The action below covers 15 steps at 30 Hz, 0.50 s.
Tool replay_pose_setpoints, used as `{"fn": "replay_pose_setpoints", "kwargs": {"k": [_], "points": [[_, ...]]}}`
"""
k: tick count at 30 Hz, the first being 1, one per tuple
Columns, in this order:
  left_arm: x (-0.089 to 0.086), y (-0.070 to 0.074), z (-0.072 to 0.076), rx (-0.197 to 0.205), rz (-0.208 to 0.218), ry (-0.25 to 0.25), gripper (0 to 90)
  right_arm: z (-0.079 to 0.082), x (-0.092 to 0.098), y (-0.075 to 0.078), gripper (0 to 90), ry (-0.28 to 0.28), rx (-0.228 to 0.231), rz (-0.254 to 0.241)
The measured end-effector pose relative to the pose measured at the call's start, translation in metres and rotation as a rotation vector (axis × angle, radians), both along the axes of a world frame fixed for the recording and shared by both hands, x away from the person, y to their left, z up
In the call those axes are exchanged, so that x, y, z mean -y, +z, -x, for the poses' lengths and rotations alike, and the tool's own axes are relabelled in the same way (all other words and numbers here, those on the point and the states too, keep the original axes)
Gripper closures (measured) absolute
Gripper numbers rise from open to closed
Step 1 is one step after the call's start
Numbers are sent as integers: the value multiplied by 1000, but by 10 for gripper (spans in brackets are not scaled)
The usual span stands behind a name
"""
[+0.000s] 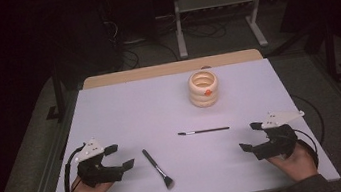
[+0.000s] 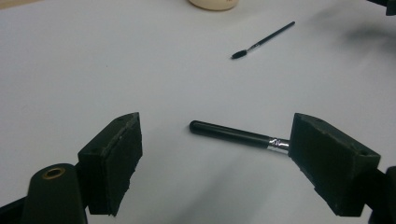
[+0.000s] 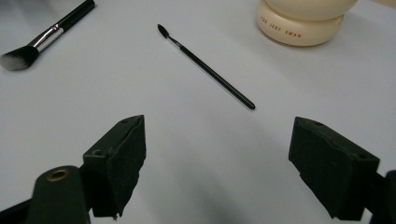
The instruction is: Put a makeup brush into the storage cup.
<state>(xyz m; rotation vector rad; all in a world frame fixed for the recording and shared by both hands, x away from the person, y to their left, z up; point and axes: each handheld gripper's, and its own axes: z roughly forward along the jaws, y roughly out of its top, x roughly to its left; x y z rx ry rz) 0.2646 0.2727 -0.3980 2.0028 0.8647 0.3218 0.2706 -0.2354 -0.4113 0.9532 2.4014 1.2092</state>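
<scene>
A thick black makeup brush (image 1: 157,167) with a pale bristle head lies near the table's front edge, just right of my left gripper (image 1: 121,156). A thin black liner brush (image 1: 204,131) lies level in the middle of the table. A cream ribbed holder (image 1: 203,89) stands upright behind it. My right gripper (image 1: 248,137) rests at the front right. Both grippers are open with nothing between their jaws. In the left gripper view, the thick brush's handle (image 2: 233,135) lies on the table beyond the open jaws. In the right gripper view, the thin brush (image 3: 208,70) and the holder (image 3: 301,21) lie ahead.
The white table top (image 1: 124,107) has a wooden strip (image 1: 169,69) along its far edge. Beyond it on the dark floor stand the pale legs of another desk (image 1: 178,24), with cables among them. A black cable (image 1: 316,121) loops beside my right gripper.
</scene>
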Motion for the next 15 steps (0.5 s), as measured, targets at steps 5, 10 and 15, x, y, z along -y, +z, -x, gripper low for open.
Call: {"fn": "replay_pose_setpoints", "kwargs": {"k": [5,10,15], "points": [[0,-1,0,0,-6,-1,172,-4,-1,-2,179,12,-19,5],[0,-1,1,5,-4,0,172,-6,-4,-1,178,28,-23,22],[-1,0,2,8,-11,5,172,-9,-7,0,177,47,-47,33]]}}
